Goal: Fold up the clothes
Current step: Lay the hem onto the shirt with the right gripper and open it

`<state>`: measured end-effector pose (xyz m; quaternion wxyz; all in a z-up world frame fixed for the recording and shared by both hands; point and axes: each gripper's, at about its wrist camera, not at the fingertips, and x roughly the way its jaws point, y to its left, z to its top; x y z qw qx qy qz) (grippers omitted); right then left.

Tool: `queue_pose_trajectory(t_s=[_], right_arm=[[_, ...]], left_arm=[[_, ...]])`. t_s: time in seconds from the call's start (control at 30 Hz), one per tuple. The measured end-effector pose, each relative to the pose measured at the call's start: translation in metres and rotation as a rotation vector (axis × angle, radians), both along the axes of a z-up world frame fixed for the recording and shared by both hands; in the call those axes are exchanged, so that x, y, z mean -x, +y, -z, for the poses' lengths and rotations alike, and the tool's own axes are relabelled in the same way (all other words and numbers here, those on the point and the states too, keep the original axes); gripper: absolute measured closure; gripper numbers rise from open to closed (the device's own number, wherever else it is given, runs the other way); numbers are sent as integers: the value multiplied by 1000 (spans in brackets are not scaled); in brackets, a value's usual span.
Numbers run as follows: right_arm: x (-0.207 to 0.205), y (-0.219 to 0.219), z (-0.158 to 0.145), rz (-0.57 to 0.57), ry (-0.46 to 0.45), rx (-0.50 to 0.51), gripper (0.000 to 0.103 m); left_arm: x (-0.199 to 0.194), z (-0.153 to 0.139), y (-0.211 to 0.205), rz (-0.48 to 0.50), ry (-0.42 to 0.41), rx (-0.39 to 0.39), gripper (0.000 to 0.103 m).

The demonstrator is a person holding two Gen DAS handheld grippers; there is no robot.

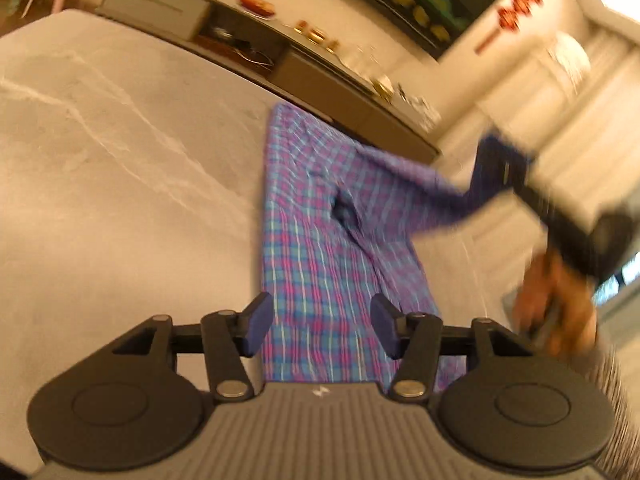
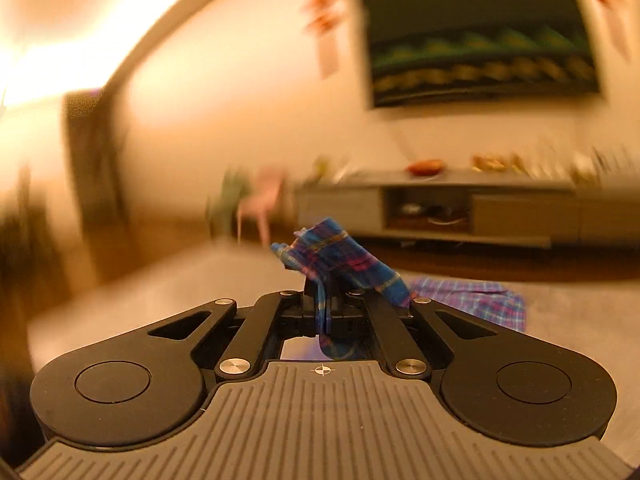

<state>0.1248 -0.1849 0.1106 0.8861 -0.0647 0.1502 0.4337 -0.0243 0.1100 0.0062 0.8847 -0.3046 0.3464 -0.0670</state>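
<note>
While its two blue-padded fingers (image 1: pixel 256 330) are standing wide apart with nothing between them, the left gripper (image 1: pixel 322 330) is hovering over the near end of the blue, purple and pink plaid cotton garment (image 1: pixel 320 248), whose checked cloth is showing through the gap. That garment is lying as a long flat strip on the grey marble-patterned table (image 1: pixel 120 160), running away from the left gripper toward the table's far edge. One part of the garment is lifting off the table to the right, stretching up toward the right gripper (image 1: pixel 508 168), which is appearing blurred in the left wrist view with the person's hand (image 1: pixel 556 300) below it.

Seen from its own camera, the right gripper (image 2: pixel 324 300) is clenching its fingers tightly on a bunched fold of the same plaid garment (image 2: pixel 340 260); the fold is sticking up above the fingertips and a short tail is hanging down between the linkage arms. Beyond and right of that pinched fold, the rest of the garment is resting on the table (image 2: pixel 580 320).

Past the table's far edge, a long low grey sideboard (image 2: pixel 440 204) is standing against the wall, and a dark framed picture (image 2: pixel 480 40) is hanging above the sideboard. Left of the sideboard, a pink chair (image 2: pixel 264 200) is showing, heavily blurred.
</note>
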Motion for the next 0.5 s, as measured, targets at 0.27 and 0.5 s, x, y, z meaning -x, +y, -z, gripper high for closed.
queue_pose_trajectory(t_s=[0.27, 0.5], right_arm=[[55, 43, 71, -155, -198, 435, 65], [89, 44, 87, -369, -231, 625, 26]], left_arm=[[-92, -10, -9, 59, -44, 62, 21], [-171, 8, -69, 204, 29, -45, 18]])
